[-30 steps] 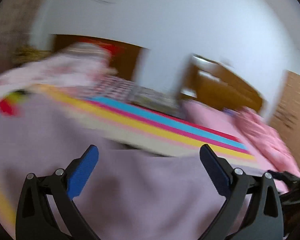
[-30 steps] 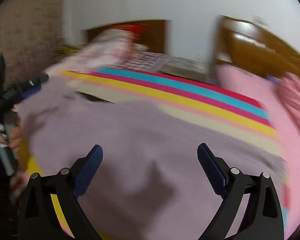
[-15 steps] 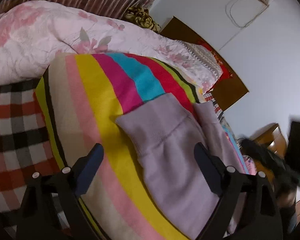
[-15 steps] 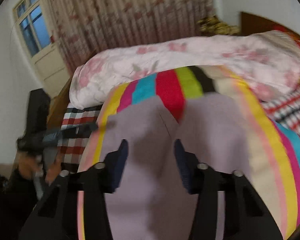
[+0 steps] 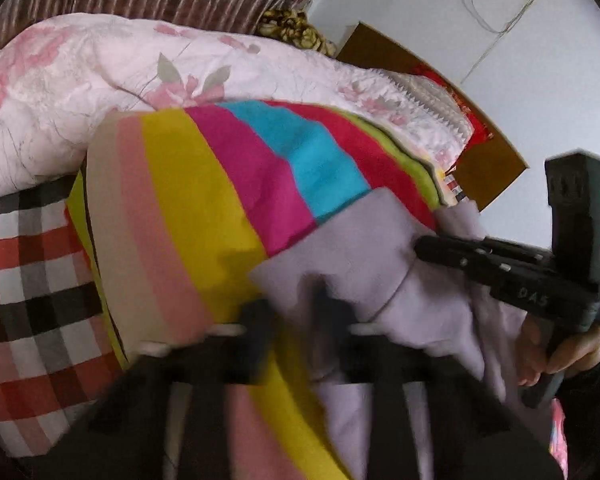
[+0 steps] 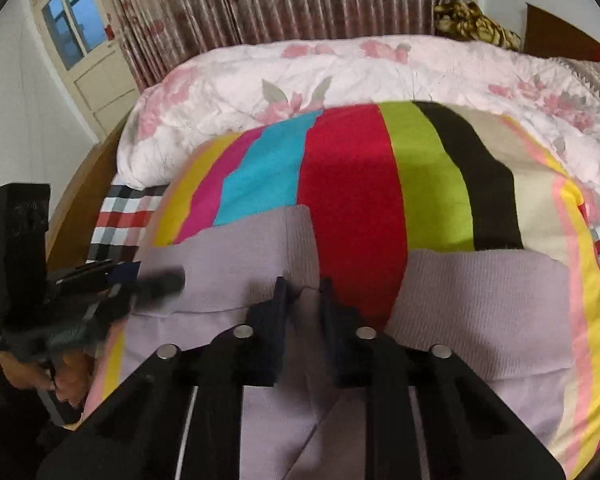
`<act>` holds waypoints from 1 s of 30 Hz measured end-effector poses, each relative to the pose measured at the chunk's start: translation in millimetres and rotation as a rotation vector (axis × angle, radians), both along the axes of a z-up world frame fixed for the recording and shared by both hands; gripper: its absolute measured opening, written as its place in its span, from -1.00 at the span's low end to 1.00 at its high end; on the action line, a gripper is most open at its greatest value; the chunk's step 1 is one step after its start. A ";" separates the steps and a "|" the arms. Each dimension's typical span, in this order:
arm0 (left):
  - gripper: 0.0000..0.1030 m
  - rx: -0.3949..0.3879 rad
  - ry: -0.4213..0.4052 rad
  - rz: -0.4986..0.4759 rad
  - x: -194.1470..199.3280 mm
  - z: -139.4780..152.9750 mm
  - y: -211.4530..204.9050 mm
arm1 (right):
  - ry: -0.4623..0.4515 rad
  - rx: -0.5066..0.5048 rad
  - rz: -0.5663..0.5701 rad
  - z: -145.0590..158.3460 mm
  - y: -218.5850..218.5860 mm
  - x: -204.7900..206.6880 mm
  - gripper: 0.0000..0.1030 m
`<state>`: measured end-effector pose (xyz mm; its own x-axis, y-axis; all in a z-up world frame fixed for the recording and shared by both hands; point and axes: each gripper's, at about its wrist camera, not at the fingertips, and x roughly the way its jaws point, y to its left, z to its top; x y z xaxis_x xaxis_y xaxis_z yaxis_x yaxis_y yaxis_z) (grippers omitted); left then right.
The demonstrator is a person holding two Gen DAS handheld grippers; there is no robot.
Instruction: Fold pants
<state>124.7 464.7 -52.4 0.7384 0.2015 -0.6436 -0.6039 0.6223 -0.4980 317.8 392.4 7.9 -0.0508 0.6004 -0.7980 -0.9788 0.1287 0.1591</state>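
Note:
Lilac knit pants [image 6: 240, 252] lie on a striped blanket [image 6: 348, 184], both leg cuffs pointing away from me. In the right wrist view my right gripper [image 6: 303, 296] has its fingers nearly together on the inner edge of the left leg, near the cuff. My left gripper [image 5: 294, 312] is blurred, its fingers close together on the outer corner of the same cuff [image 5: 340, 248]. The left gripper also shows in the right wrist view [image 6: 156, 280], and the right gripper in the left wrist view [image 5: 424, 248].
A pink floral quilt [image 6: 340, 72] is bunched along the far side of the bed. A plaid sheet [image 5: 28, 288] lies to the left. Curtains [image 6: 284, 0] and a window [image 6: 72, 20] stand behind, and a wooden headboard [image 5: 488, 176] to the right.
Both grippers swung round to face the leg cuffs, dropped onto the left leg and closed from wide open onto its cuff end.

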 end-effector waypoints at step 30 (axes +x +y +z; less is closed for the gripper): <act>0.81 0.108 0.066 -0.217 30.3 3.8 -62.7 | -0.109 -0.047 -0.184 -7.6 -35.1 5.0 -0.02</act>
<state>154.9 402.0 -48.6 0.7291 0.1131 -0.6750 -0.4794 0.7883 -0.3857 322.9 357.3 0.2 0.1444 0.5535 -0.8202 -0.9493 0.3114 0.0431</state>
